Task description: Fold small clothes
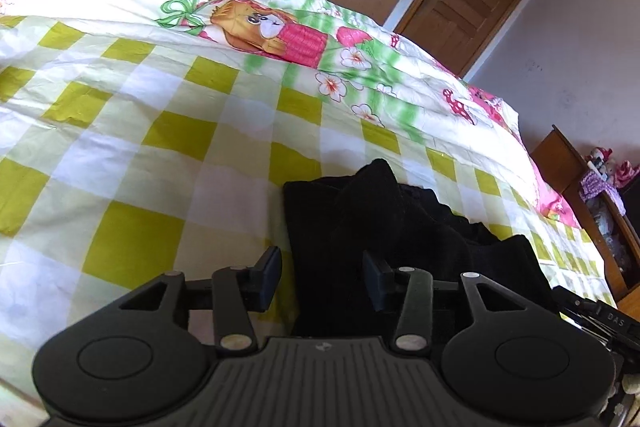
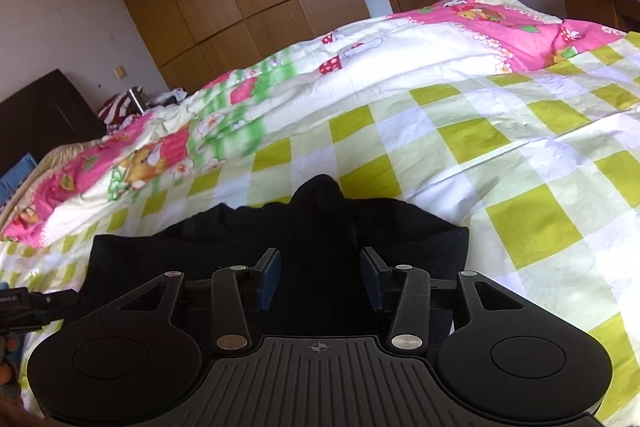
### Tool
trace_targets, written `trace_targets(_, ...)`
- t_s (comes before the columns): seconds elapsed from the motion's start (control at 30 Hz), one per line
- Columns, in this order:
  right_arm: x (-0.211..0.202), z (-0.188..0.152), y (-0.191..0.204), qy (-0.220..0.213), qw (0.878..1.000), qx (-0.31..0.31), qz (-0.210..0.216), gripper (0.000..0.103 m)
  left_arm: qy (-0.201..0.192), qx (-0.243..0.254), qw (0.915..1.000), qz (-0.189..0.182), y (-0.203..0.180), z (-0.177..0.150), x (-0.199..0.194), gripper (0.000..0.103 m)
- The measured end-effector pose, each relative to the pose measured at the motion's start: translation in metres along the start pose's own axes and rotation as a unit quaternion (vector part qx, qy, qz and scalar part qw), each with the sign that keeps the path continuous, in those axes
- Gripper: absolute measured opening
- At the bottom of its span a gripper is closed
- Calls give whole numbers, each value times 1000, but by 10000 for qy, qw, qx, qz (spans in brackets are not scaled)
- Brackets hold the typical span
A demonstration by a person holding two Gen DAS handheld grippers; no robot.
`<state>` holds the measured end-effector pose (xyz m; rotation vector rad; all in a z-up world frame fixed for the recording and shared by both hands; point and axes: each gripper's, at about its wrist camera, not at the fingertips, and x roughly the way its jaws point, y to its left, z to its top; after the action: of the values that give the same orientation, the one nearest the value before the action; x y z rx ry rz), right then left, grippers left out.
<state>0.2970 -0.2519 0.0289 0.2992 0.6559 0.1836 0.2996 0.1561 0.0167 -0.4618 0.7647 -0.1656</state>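
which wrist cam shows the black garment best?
Right wrist: the black garment spreads across the frame, both side edges visible on the checked bedsheet. Left wrist shows it off-centre, its near right part cut off by the gripper body.

The near edge of the dark, bunched black fabric garment (image 1: 384, 227) is hidden behind the black plastic left gripper (image 1: 322, 277); its folds merge into one dark mass. The wooden bedside shelf (image 1: 576, 195) is cut off at the right edge, its cluttered contents indistinct

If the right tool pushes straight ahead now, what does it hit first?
Likely the black garment: the open right tool already has it between its fingers, with checked bedding beyond. Depth is uncertain.
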Motion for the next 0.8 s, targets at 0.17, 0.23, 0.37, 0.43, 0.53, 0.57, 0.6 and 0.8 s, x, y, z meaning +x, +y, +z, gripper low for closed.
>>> trace_targets(0.17,28,7,12,187,9986,-362,-334,45,194,173,9995,151,-11,12,33,62)
trace_targets(0.23,31,8,11,280,9982,-378,-360,45,251,110,9992,288,-10,16,43,61)
trace_targets(0.37,28,7,3,466,9980,-227,-370,10,265,175,9991,291,-14,15,48,45)
trace_targets(0.43,15,9,-4,325,9991,66,-248,8,139,192,9995,222,-18,16,40,38)
trace_targets(0.53,-10,11,-13,-86,9984,552,-27,7,-52,-75,9999,-44,-14,22,31,36)
trace_targets(0.57,-12,10,-16,-150,9976,682,-28,7,-81,-114,9999,-67,-13,22,32,36)
trace_targets(0.6,-9,8,-19,-114,9966,807,-106,8,-48,-92,9999,20,-13,21,38,36)
trace_targets(0.8,9,-6,-27,146,9946,935,-425,12,28,-147,9989,450,-9,16,52,46)
